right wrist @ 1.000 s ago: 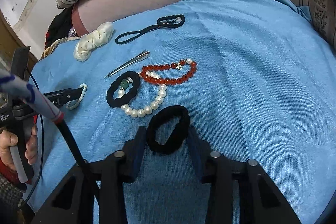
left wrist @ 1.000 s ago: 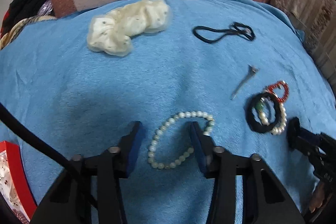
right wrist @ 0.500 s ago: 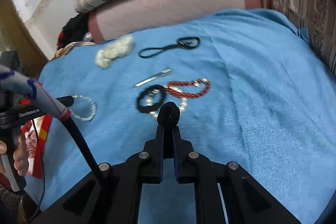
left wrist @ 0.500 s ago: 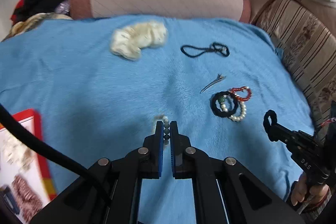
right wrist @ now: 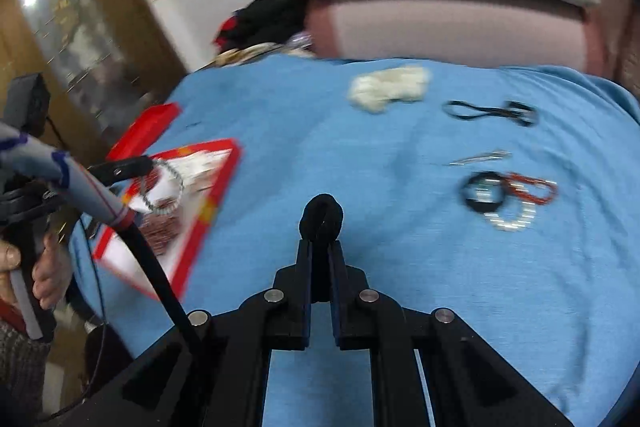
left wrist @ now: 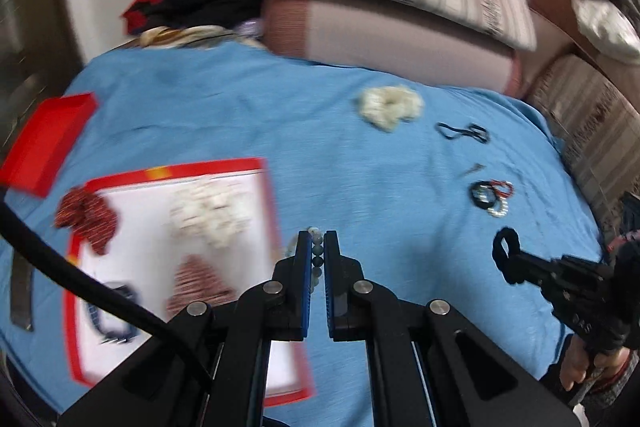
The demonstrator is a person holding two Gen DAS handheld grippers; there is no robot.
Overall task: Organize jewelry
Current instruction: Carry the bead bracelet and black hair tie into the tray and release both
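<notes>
My left gripper (left wrist: 317, 241) is shut on the pale bead bracelet (left wrist: 317, 251) and holds it in the air by the right edge of the red-rimmed white tray (left wrist: 240, 165). From the right wrist view the bracelet (right wrist: 170, 173) hangs over the tray (right wrist: 224, 183). My right gripper (right wrist: 321, 247) is shut on the black scrunchie (right wrist: 322, 217), lifted above the blue cloth; it also shows in the left wrist view (left wrist: 505, 247). The tray holds several hair ties and pieces, among them a cream scrunchie (left wrist: 208, 211).
On the blue cloth (left wrist: 280, 115) lie a cream scrunchie (left wrist: 390, 105), a thin black hair band (left wrist: 462, 131), a metal hair clip (left wrist: 474, 169) and a cluster of black, red and pearl bracelets (left wrist: 491, 195). A red lid (left wrist: 48, 143) lies at the far left. Cushions stand behind.
Both grippers closed on their pieces and lifted them. Both have swung left, and the tray has come into view under the left gripper.
</notes>
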